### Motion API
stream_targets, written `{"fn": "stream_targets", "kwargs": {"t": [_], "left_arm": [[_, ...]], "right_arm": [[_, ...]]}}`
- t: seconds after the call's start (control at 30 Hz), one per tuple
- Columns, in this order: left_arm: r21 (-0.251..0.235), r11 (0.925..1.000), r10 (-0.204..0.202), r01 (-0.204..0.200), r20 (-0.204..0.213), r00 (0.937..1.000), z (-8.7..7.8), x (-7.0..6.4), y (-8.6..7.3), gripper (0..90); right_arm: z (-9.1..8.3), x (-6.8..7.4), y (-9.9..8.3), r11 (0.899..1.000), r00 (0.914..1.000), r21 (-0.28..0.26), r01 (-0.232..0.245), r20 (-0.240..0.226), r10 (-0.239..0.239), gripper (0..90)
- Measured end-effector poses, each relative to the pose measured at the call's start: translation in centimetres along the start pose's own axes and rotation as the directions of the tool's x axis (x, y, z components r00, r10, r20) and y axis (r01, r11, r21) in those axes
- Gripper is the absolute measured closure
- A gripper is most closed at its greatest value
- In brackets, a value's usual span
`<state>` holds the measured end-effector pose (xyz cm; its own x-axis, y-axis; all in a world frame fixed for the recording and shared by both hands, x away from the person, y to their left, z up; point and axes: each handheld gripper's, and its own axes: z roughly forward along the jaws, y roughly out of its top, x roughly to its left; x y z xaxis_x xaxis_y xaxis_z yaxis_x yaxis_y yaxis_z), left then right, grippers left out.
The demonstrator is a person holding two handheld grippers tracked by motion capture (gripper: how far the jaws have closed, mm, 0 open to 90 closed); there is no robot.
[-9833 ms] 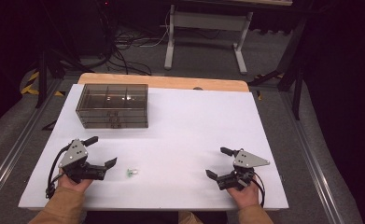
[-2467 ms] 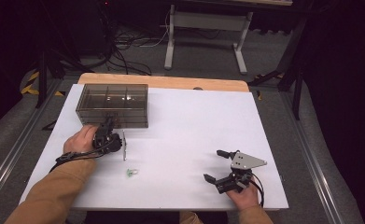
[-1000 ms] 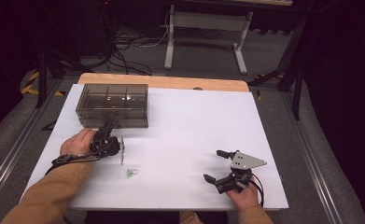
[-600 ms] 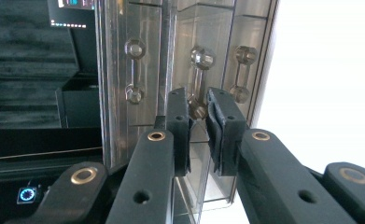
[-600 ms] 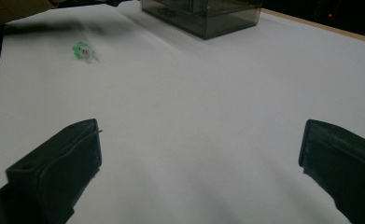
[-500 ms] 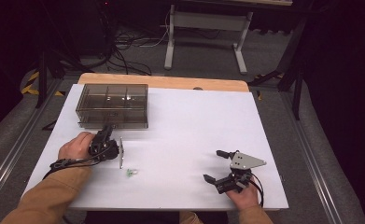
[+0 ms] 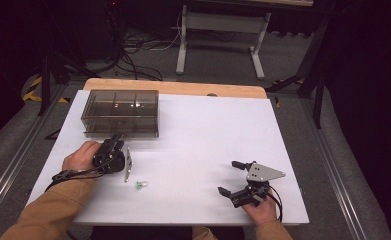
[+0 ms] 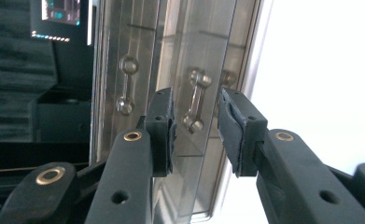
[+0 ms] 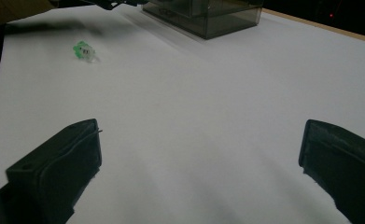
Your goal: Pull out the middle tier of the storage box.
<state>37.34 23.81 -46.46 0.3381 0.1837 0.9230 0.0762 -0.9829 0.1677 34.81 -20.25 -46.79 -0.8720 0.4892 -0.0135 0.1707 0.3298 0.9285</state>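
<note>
My left tongs have drawn back a little from the box just ahead, jaws part open astride its drawer handle, gripping nothing yet. Right tongs rest wide open, empty; the green piece lies between them.

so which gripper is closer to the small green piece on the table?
Left. The left gripper is just up-left of the green piece, near the drawer box. The right gripper sits far across the table, jaws wide open.
</note>
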Motion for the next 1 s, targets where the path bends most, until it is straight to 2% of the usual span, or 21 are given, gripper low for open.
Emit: {"fn": "stream_targets", "kwargs": {"t": [0.17, 0.47, 0.5, 0.53, 0.57, 0.63, 0.67, 0.7, 0.73, 0.8, 0.87, 0.9, 0.93, 0.97, 1.0], "left_arm": [[-0.061, 0.9966, -0.055, 0.056, 0.029, 0.9981, -0.7, 0.7, -0.1, 63.8], [-0.102, 0.9901, -0.09, 0.096, 0.06, 0.9942, -1.2, 1.3, -0.2, 61.8], [-0.105, 0.9879, -0.106, 0.114, 0.08, 0.9912, -1.3, 1.4, -0.3, 61.7], [-0.105, 0.9879, -0.106, 0.114, 0.08, 0.9912, -1.3, 1.4, -0.3, 61.7], [-0.115, 0.9843, -0.123, 0.134, 0.099, 0.9875, -1.3, 1.6, -0.3, 61.6], [-0.117, 0.9824, -0.134, 0.146, 0.104, 0.9855, -1.4, 1.7, -0.3, 61.3], [-0.135, 0.9753, -0.159, 0.174, 0.119, 0.9802, -1.5, 2.0, -0.4, 61.2], [-0.135, 0.9753, -0.159, 0.174, 0.119, 0.9802, -1.5, 2.0, -0.4, 60.8], [-0.141, 0.9707, -0.175, 0.194, 0.137, 0.975, -1.6, 2.3, -0.5, 60.4], [-0.14, 0.9696, -0.18, 0.2, 0.147, 0.9726, -1.6, 2.3, -0.5, 60.1], [-0.149, 0.9624, -0.2, 0.227, 0.177, 0.9636, -1.6, 2.5, -0.6, 58.8], [-0.149, 0.9624, -0.2, 0.227, 0.177, 0.9636, -1.6, 2.5, -0.6, 58.4], [-0.155, 0.9582, -0.209, 0.241, 0.193, 0.9585, -1.6, 2.7, -0.6, 58.4], [-0.158, 0.9485, -0.236, 0.274, 0.224, 0.9455, -1.7, 2.9, -0.7, 56.7], [-0.169, 0.9405, -0.25, 0.295, 0.242, 0.9375, -1.8, 3.1, -0.7, 56.3]], "right_arm": [[0.0, 0.0, 0.0, 1.0, 1.0, 0.0, 0.001, 0.0, -0.001, 0.0], [0.0, 0.0, 0.0, 1.0, 1.0, 0.0, 0.001, 0.001, -0.001, 0.0], [0.0, 0.0, 0.0, 1.0, 1.0, 0.001, 0.001, 0.001, -0.001, 0.0], [0.0, 0.0, 0.0, 1.0, 1.0, 0.001, 0.001, 0.001, -0.001, 0.0], [0.0, 0.0, 0.0, 1.0, 1.0, 0.001, 0.001, 0.001, -0.001, 0.0], [0.0, 0.0, 0.0, 1.0, 1.0, 0.0, 0.001, 0.001, -0.001, 0.0], [0.0, 0.0, 0.0, 1.0, 1.0, 0.0, 0.001, 0.001, -0.001, 0.0], [0.0, 0.0, 0.0, 1.0, 1.0, 0.0, 0.001, 0.001, -0.001, 0.0], [0.0, 0.0, 0.0, 1.0, 1.0, 0.0, 0.001, 0.001, -0.001, 0.0], [0.0, 0.0, 0.0, 1.0, 1.0, 0.0, 0.001, 0.0, -0.001, 0.0], [0.0, 0.0, 0.0, 1.0, 1.0, 0.0, 0.001, 0.001, -0.001, 0.0], [0.0, 0.0, 0.0, 1.0, 1.0, 0.0, 0.001, 0.001, -0.001, 0.0], [0.0, 0.0, 0.0, 1.0, 1.0, -0.001, 0.001, 0.001, -0.001, 0.0], [0.0, 0.0, 0.0, 1.0, 1.0, 0.0, 0.001, 0.001, -0.001, 0.0], [0.0, 0.0, 0.0, 1.0, 1.0, 0.001, 0.001, 0.0, -0.001, 0.0]]}}
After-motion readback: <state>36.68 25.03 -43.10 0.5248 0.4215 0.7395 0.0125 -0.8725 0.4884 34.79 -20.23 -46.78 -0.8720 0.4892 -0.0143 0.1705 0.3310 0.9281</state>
